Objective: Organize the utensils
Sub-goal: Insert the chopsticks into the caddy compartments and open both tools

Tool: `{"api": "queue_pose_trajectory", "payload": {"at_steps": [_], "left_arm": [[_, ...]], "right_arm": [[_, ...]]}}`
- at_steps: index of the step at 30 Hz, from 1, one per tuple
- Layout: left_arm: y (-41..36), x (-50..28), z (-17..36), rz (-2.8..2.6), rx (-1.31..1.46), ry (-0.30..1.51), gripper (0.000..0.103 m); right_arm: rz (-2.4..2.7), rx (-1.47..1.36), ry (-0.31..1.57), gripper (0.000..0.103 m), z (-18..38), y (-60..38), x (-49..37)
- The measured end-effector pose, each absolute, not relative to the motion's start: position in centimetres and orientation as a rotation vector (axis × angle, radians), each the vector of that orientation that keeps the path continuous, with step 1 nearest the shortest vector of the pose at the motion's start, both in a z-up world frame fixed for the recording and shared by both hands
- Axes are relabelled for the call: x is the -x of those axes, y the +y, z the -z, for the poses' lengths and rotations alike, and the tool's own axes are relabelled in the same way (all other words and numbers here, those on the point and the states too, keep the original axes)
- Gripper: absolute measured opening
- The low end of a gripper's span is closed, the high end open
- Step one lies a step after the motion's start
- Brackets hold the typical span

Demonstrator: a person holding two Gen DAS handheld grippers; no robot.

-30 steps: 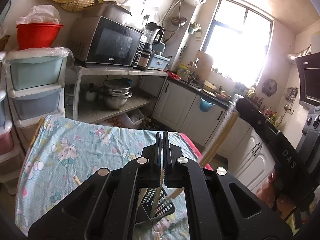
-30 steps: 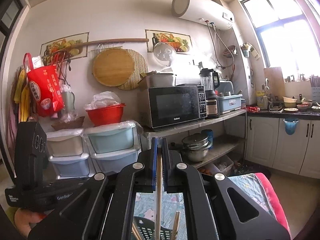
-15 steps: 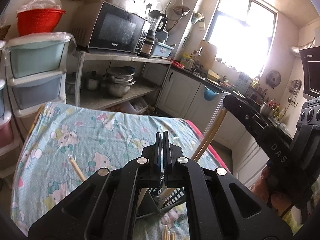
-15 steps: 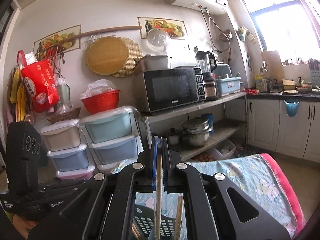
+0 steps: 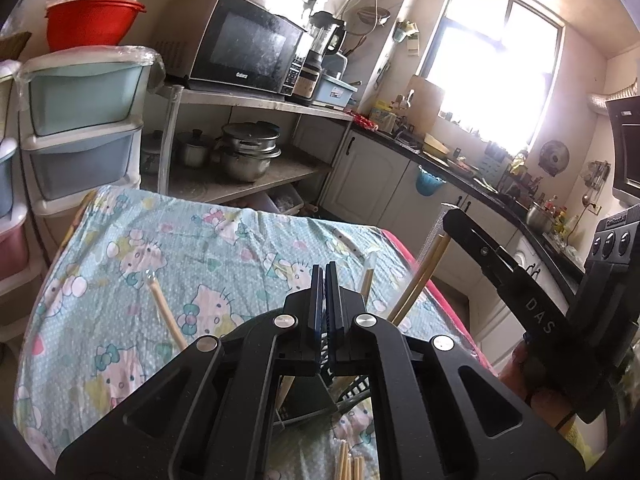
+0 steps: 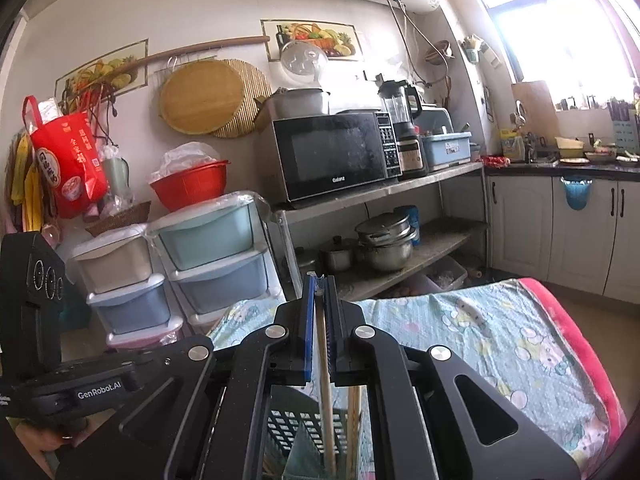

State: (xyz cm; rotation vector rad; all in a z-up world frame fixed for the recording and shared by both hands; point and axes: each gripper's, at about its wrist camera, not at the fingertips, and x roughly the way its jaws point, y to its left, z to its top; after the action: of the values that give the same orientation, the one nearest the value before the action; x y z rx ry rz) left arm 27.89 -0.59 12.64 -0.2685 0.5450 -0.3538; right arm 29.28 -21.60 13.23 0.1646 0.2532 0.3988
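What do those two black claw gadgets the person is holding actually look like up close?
Both are matte black, angular, with cut-out openings and silver round bolts. The left claw has two slim fingers lined with blue ridged pads. The right claw matches; its side reads "DAS". The left's handle bears white "GenRobot.AI" lettering and three round dials. No cables show. Bare fingers of the right hand grip one handle.

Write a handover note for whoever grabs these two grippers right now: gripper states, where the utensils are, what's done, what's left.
Right gripper: shut on a chopstick, its lower end inside the slotted holder; another stick already stands there.
Left gripper: shut, nothing visible between its fingers, over the holder.
Left to do: release the held chopstick into the holder, then collect the loose ones on the tablecloth: one at left, one ahead, a bunch at the near edge.
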Motion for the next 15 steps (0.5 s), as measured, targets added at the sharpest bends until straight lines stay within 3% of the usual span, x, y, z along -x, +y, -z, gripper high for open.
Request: {"api": "queue_pose_trajectory", "payload": {"at_steps": [5, 10, 12, 15], "left_arm": [[-0.2, -27.7, -12.3, 0.345, 0.274, 0.547, 0.0], [0.0, -27.2, -12.3, 0.348, 0.284, 0.541, 0.001], [0.1, -27.0, -12.2, 0.347, 0.289, 0.539, 0.003], [0.2, -26.7, -12.1, 0.346, 0.298, 0.539, 0.019]], "right_arm": [[-0.396, -0.18, 0.272, 0.011, -12.6, -22.1, -29.2], [-0.397, -0.179, 0.278, 0.032, -12.4, -22.6, -28.5], [-0.396, -0.177, 0.278, 0.035, -12.3, -22.7, -28.3], [-0.388, -0.16, 0.281, 0.041, -12.3, -22.8, -27.8]]}}
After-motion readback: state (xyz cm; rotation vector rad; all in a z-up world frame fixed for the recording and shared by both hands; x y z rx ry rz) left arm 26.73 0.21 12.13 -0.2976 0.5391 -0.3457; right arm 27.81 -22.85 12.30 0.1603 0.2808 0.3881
